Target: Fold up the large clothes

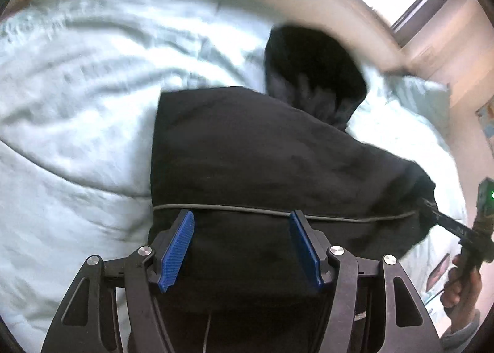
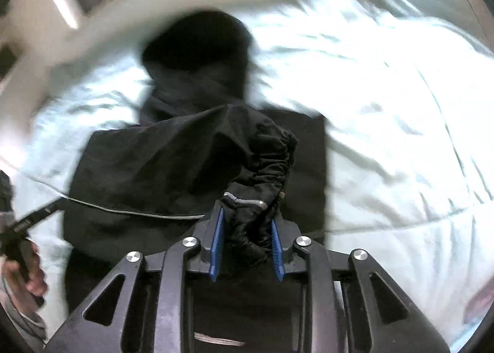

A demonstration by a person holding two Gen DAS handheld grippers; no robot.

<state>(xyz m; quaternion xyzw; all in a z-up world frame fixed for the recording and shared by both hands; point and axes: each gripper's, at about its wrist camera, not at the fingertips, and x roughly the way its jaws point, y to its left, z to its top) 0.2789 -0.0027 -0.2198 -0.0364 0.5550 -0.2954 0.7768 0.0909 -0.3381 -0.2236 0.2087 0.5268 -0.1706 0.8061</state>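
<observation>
The jacket lies spread on the bed, hood toward the headboard edge, its body partly folded. The right tongs are clenched on the gathered elastic cuff of a sleeve, lifting it over the jacket's body. The left tongs hang released above the hem end, pads apart, nothing between them.

The risks, as I judge them: the cuff is a thick, slippery bunch held only by its tip, so a quick swing could pull it free and drop the sleeve short of its place. With the left tongs pinning nothing, dragging the sleeve across may tug the whole jacket sideways on the soft quilt and undo the fold already laid. The grey drawcord could also snag a pad if the left tongs come down there.
</observation>
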